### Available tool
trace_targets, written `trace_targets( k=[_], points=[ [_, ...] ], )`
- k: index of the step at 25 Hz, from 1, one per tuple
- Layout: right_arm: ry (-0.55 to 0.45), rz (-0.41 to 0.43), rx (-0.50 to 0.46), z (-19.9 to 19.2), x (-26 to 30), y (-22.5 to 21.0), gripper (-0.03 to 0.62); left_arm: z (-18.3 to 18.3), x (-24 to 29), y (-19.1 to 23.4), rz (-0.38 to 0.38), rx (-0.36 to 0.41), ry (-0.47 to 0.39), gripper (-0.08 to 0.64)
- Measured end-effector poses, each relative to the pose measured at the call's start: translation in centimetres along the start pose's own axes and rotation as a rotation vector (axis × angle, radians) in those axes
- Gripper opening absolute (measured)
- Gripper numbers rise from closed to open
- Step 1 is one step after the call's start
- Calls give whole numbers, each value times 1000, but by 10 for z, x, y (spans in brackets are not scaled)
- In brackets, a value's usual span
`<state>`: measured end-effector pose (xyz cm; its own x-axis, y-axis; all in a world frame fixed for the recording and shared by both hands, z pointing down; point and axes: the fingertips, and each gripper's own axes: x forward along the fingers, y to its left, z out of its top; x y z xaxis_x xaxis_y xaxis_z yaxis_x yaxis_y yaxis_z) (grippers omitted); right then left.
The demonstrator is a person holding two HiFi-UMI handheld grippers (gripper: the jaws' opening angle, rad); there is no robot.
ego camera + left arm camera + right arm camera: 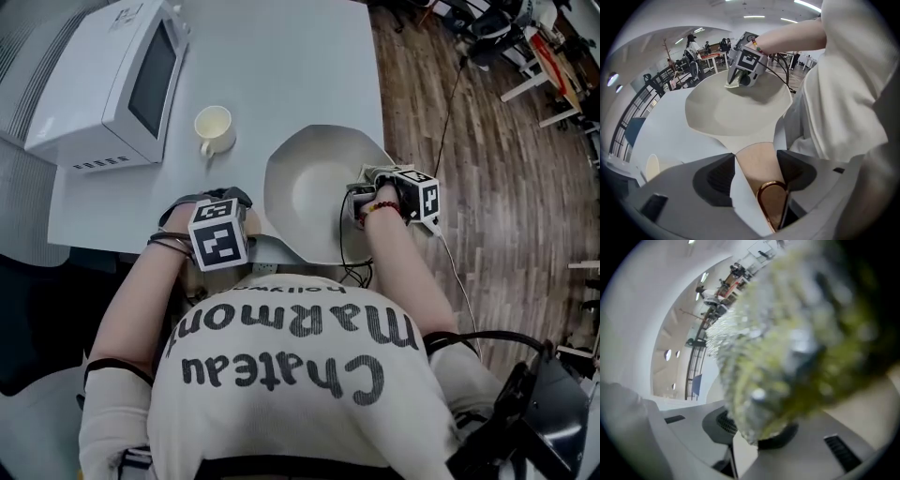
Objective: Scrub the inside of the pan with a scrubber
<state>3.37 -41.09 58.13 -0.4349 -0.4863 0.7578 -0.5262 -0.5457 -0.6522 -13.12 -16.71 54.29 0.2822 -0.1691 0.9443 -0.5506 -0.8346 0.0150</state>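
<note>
Pan [314,192] is sitting at the table's [281,66] near edge, with its handle [758,152] pointing toward the person. Left gripper [756,166] is clenching the handle, both pads pressing on its sides. Right gripper [367,192] is grasping the scrubber [787,348], a yellow-green and silver wad filling its view, jaws clamped on it. Scrubber is resting on the pan's inner wall by the right rim, well right of the left gripper. Cup [214,127] is standing just left of the pan, and the microwave [103,80] is sitting at far left.
</note>
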Motion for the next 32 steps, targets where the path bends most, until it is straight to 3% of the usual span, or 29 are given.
trace_targets(
  k=[2,4,6,7,9,13,15,19,23,32],
  points=[
    [129,132,-196,-25,-1,29,66,2,0,-1,-6,-6,-11,295],
    [409,295,-485,-82,-7,59,66,2,0,-1,-8,-5,-14,295],
    [710,389,-776,-145,-25,63,66,2,0,0,-6,3,-14,295],
    [833,394,-904,-169,-35,55,66,2,0,1,-4,7,-16,295],
    [1016,327,-1100,-198,-48,28,66,4,-1,2,-10,5,-28,295],
    [1225,173,-1307,-223,-54,-18,66,8,-3,-1,-38,-17,-67,293],
    [1234,138,-1378,-226,-48,-26,66,9,-3,-1,-48,-22,-84,293],
    [1219,167,-1505,-233,-33,-19,65,8,-4,2,-61,-18,-109,292],
    [1143,148,-1680,-232,-19,-13,60,8,-5,2,-51,25,-70,290],
    [847,-128,-1783,-194,22,-9,60,6,-4,3,-67,51,-49,296]
  ],
)
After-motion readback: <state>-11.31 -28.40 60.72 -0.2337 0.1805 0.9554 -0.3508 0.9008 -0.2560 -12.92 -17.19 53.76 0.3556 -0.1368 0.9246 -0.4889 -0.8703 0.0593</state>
